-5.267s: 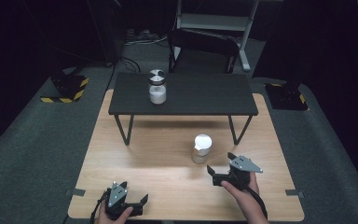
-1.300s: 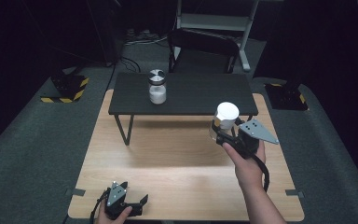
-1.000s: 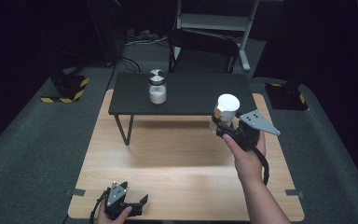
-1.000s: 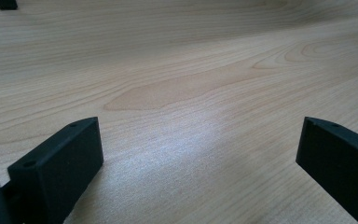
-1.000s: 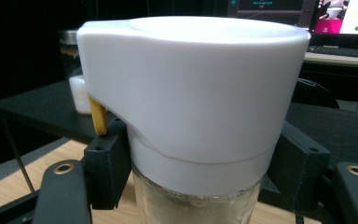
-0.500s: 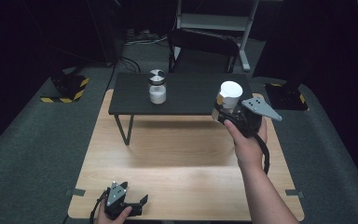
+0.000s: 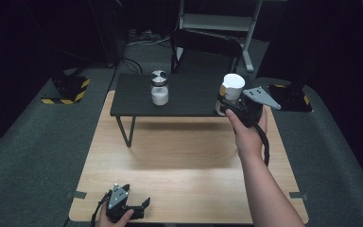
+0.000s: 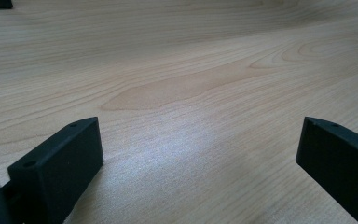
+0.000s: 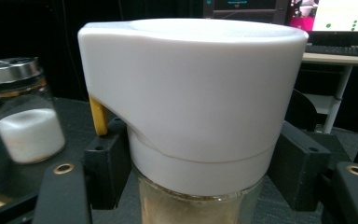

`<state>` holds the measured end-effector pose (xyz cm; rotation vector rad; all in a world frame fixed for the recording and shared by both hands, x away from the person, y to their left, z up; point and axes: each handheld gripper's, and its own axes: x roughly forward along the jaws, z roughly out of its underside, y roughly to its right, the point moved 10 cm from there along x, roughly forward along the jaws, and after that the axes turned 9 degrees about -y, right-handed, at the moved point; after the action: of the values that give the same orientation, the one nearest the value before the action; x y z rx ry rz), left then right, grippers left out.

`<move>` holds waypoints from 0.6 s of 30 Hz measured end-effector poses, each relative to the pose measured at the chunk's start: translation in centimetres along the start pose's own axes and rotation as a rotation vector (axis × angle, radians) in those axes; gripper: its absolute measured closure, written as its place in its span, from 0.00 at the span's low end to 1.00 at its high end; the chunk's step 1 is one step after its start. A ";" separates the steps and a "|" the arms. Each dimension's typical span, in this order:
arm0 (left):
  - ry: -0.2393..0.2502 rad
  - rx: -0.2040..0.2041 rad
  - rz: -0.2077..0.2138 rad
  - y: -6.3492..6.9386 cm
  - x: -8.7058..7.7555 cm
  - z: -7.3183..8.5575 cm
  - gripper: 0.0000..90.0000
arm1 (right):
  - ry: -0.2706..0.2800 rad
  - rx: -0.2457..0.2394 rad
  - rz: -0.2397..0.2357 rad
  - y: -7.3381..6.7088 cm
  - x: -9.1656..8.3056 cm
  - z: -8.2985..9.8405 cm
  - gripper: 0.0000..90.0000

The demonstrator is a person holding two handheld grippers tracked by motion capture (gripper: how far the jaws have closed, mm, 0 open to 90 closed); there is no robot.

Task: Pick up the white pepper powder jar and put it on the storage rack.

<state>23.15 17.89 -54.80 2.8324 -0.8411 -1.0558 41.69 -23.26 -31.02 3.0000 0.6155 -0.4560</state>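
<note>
The right gripper (image 7: 228, 105) lifted the white-capped jar (image 7: 232, 88) off the wooden table (image 7: 170, 161) and carried it up over the black shelf's (image 7: 189, 97) right end.

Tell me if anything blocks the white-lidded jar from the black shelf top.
Nothing visible does. The right gripper holds the jar at the shelf's right end; the other jar stands well left, leaving bare top beside it.
</note>
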 end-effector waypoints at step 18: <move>0.001 0.001 0.017 -0.2 0.0 0.0 0.01 | -0.015 -0.031 0.047 1.0 3.3 -0.7 0.34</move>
<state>23.17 18.05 -54.83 2.8212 -0.8636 -1.0518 45.22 -22.86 -31.35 2.9715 0.5449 -0.4611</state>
